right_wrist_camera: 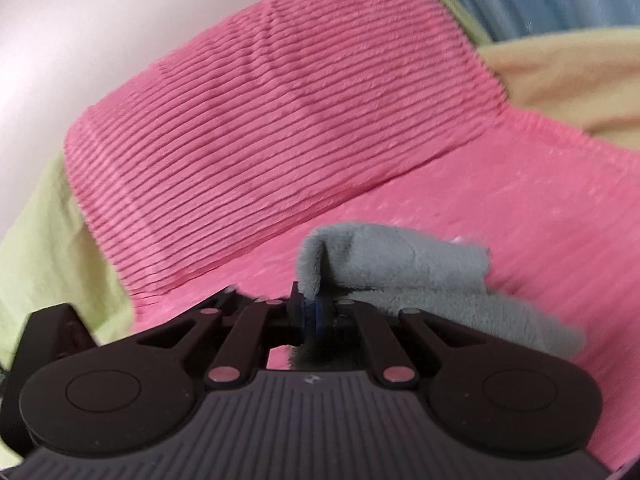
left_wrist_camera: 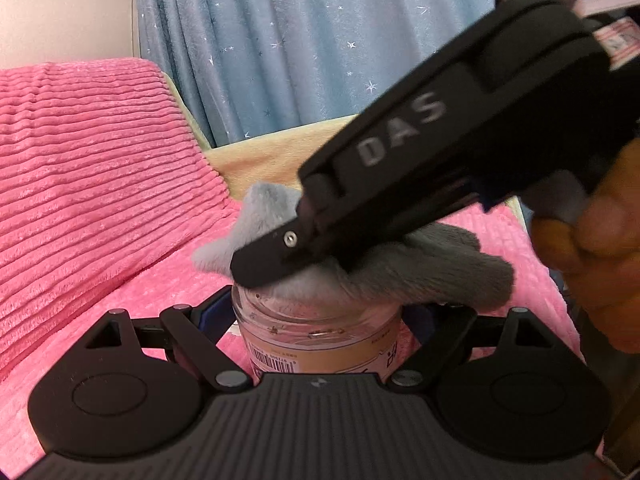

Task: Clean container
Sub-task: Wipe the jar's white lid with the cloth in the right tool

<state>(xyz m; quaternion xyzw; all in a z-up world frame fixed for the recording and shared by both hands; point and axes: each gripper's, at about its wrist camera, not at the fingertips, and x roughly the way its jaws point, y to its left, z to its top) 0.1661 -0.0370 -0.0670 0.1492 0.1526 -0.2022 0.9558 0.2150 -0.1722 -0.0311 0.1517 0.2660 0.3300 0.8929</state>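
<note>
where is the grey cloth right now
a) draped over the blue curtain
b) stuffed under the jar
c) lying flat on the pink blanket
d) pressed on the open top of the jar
d: the right gripper is shut on the grey cloth and holds it on the mouth of the jar, which the left gripper clamps from both sides.

Both grippers are matte black: the left gripper (left_wrist_camera: 316, 320) has a ribbed base, round side discs and silver pivot pins; the right gripper (right_wrist_camera: 310, 304) bears grey "DAS" lettering and blue finger pads.
</note>
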